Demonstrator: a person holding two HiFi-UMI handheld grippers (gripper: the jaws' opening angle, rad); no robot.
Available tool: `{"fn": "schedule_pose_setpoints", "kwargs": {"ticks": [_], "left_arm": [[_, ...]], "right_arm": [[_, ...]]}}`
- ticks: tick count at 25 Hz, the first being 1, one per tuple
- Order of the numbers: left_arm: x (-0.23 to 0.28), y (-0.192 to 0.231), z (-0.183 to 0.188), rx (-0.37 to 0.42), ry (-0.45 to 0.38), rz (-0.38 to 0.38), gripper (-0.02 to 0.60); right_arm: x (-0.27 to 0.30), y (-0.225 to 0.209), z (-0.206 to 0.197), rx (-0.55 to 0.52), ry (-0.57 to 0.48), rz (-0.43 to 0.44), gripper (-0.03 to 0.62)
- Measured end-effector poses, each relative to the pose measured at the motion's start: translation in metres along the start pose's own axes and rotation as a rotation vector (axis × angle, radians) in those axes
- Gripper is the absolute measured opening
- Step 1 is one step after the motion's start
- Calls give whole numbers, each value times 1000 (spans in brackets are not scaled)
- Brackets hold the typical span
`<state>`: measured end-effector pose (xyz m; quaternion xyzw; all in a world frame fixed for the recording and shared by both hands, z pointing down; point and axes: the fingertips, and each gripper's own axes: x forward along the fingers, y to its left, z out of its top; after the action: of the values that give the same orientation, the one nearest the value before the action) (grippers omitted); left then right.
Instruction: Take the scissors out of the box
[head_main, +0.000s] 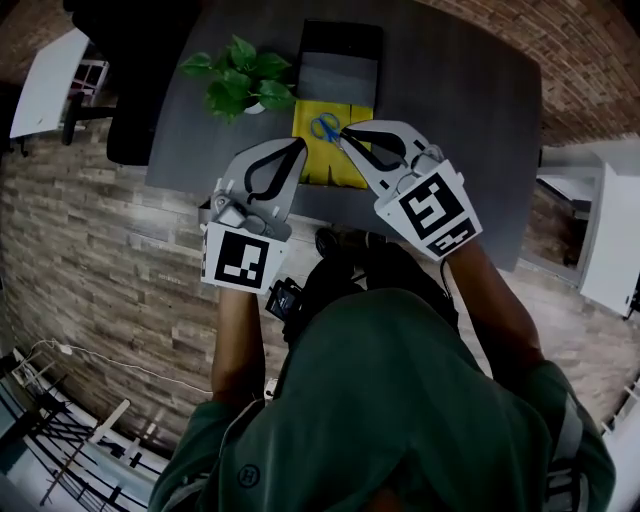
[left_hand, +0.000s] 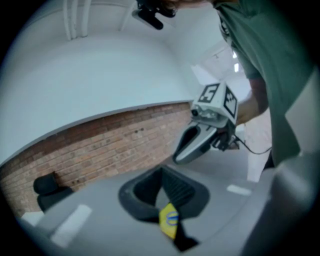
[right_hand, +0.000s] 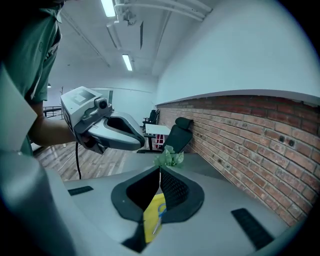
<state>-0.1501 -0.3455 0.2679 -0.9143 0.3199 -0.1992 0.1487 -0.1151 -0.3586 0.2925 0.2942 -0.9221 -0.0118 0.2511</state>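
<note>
Left gripper (head_main: 297, 147) and right gripper (head_main: 345, 133), both clenched and empty, hover over the yellow box (head_main: 325, 168); the scissors (head_main: 323, 127) lie inside between their tips (right tip nearer), handles seemingly farthest from the person.

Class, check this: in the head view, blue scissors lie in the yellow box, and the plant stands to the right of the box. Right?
No. The head view shows the plant left of the yellow box, not right of it. The blue scissors do lie in the box.
</note>
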Motion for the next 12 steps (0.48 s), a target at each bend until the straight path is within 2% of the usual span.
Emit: {"fn": "schedule_pose_setpoints", "kwargs": {"ticks": [12], "left_arm": [[27, 21, -41, -71, 53, 21, 0]], "right_arm": [[49, -16, -40, 36, 79, 74, 8]]}}
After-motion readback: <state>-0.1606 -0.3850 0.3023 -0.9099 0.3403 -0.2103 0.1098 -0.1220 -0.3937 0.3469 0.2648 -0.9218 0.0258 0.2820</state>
